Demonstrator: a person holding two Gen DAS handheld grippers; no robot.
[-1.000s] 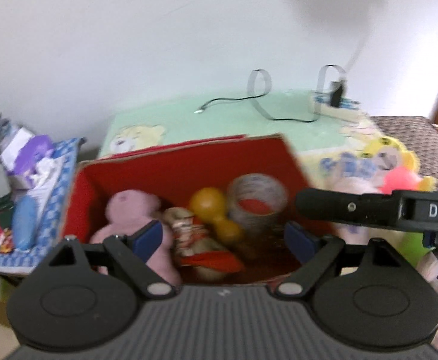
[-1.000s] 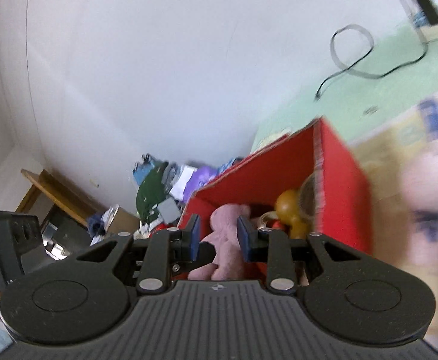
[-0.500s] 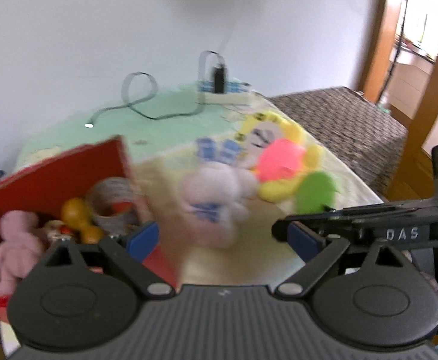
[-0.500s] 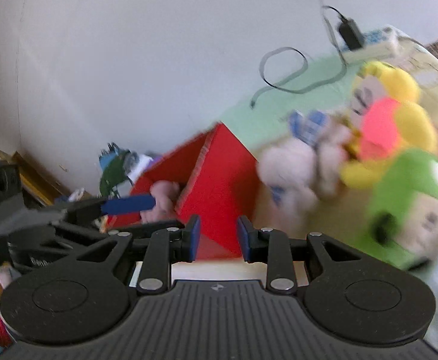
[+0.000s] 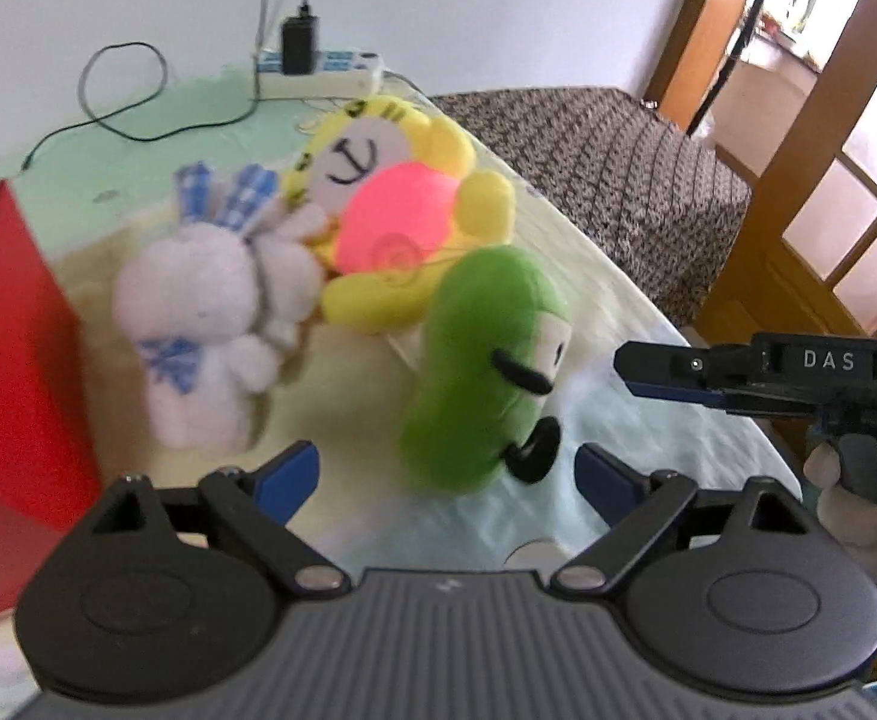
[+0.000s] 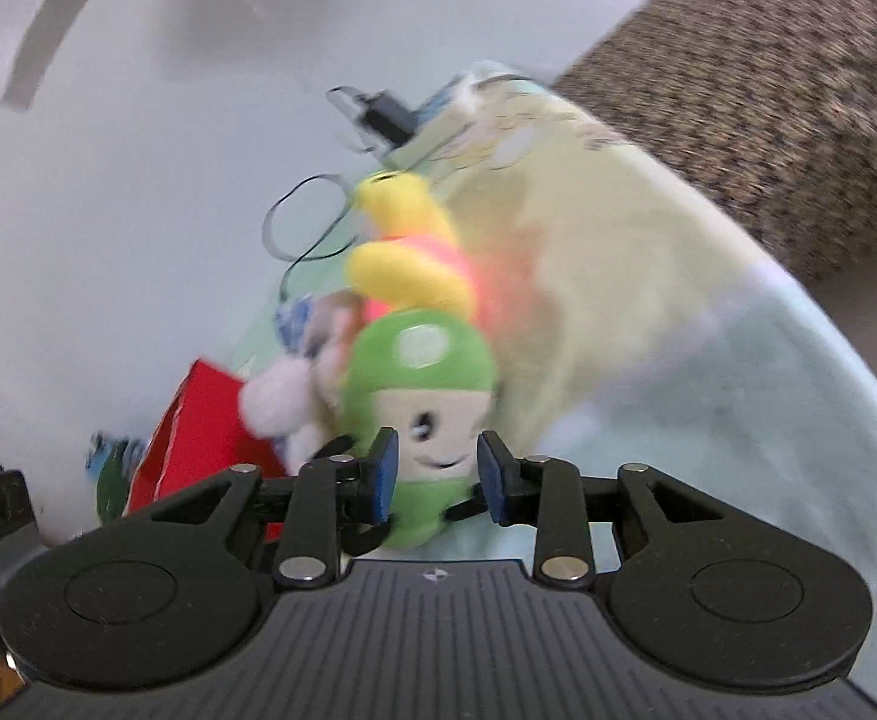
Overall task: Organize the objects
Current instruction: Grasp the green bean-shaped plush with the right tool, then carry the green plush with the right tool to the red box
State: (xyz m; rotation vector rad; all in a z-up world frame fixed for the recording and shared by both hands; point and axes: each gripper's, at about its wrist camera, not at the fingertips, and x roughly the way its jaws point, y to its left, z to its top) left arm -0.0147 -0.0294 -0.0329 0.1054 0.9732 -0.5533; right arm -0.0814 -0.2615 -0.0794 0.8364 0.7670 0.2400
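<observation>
A green plush (image 5: 480, 360) lies on the pale blanket (image 5: 618, 312), beside a white bunny plush (image 5: 210, 324) and a yellow and pink plush (image 5: 402, 222). The red box (image 5: 6, 360) stands at the left. My left gripper (image 5: 447, 474) hangs just short of the green plush, its jaws wide and closing, the pads clear of the plush. My right gripper (image 6: 438, 474) faces the green plush (image 6: 420, 396) from the right with its jaws opening; the plush shows in the gap, untouched. From the left wrist, the right gripper (image 5: 624, 369) sits a little to the right of the plush.
A power strip with a black charger (image 5: 318, 69) and a looped cable (image 5: 126, 90) lie at the blanket's far end. A brown woven seat (image 5: 606, 180) adjoins the right edge, with a wooden door frame (image 5: 798, 138) beyond. A hand (image 5: 846, 498) holds the right gripper.
Both views have swung from the red box, with several toys in it, to the plush toys on the blanket. Both grippers came lower. The right jaws stand wider than before.
</observation>
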